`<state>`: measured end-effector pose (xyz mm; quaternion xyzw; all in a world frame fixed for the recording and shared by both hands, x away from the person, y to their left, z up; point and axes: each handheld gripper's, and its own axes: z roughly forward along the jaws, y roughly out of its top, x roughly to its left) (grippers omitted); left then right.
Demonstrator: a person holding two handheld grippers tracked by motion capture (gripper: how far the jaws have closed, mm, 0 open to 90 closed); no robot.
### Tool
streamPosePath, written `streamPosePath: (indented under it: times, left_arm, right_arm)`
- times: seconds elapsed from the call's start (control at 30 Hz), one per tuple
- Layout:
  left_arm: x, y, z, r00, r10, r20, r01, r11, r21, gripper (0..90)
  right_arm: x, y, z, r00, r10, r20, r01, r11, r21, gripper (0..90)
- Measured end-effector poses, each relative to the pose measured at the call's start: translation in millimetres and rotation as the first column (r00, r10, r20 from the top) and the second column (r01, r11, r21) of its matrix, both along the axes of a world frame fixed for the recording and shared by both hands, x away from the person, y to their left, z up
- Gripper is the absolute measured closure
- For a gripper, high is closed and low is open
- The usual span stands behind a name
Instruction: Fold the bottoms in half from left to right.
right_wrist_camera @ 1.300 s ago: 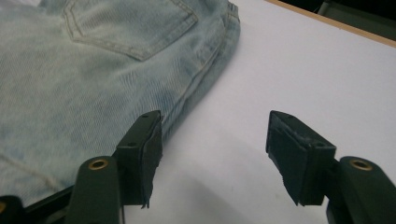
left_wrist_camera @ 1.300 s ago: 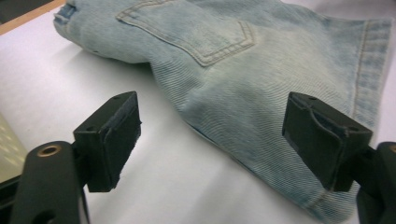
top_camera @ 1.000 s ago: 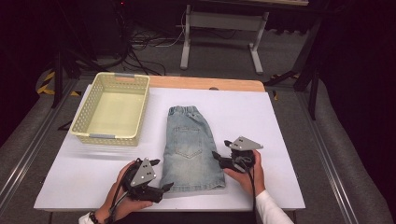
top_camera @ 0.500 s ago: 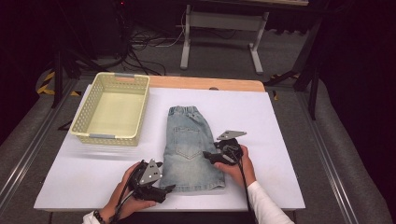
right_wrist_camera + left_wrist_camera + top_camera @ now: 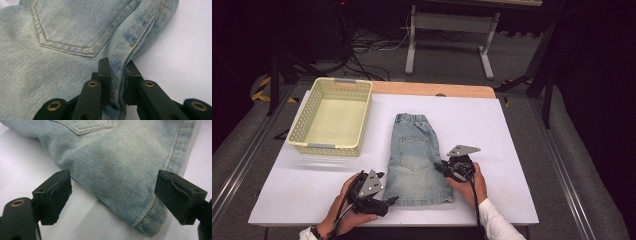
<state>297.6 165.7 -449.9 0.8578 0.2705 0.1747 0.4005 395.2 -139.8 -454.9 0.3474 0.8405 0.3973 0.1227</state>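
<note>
Basket: pale yellow perforated plastic basket [image 5: 297,132] with grey handle strips, in the left-centre of the high view, on the white sheet, well apart from both grippers.
Table cover: white rectangular sheet [image 5: 522,150] over the table; a strip of bare wood shows along its far edge, upper middle of the frame.
Left gripper: black two-jaw tool with a grey three-cornered plate [image 5: 384,196], held in the person's left hand [image 5: 343,216] at the lower left of the high view, just beside the lower left corner of the shorts. In the left gripper view [image 5: 112,197] its jaws stand wide apart; the hem corner of the denim lies between them, and neither pad presses on the cloth.
Shorts: light blue washed denim shorts [image 5: 416,160], folded lengthwise, flat in the middle of the sheet, waistband toward the top of the frame, hem toward the bottom; a back pocket faces up.
Right gripper: black two-jaw tool with a grey plate [image 5: 441,168], held in the right hand [image 5: 472,182] at the right edge of the shorts, about mid-length. Its jaws have just been closing; in the right gripper view [image 5: 117,82] they pinch a raised fold of the seamed denim edge, just below the pocket corner.
</note>
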Motion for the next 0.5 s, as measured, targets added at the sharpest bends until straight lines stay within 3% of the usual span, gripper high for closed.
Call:
streamPosePath:
  times: [0.23, 0.4, 0.5]
  left_arm:
    - [-0.4, 1.3, 2.7, 0.9999, 0.008, 0.009, -0.008, 1.0000, -0.005, 15.2]
    - [2.5, 0.8, 6.3, 0.9996, 0.013, 0.026, -0.013, 0.9999, -0.004, 15.4]
    - [9.4, -1.4, 14.9, 0.9982, 0.025, 0.055, -0.024, 0.9996, -0.018, 15.7]
  right_arm:
    - [-17.2, -6.9, 2.8, 0.9997, -0.006, 0.024, 0.006, 1.000, -0.021, 79.0]
    - [-17.7, -11.7, 5.4, 0.9998, -0.003, 0.021, 0.003, 1.000, -0.009, 78.5]
    - [-16.7, -11.9, 6.4, 0.9994, -0.012, 0.033, 0.013, 1.000, -0.012, 71.4]
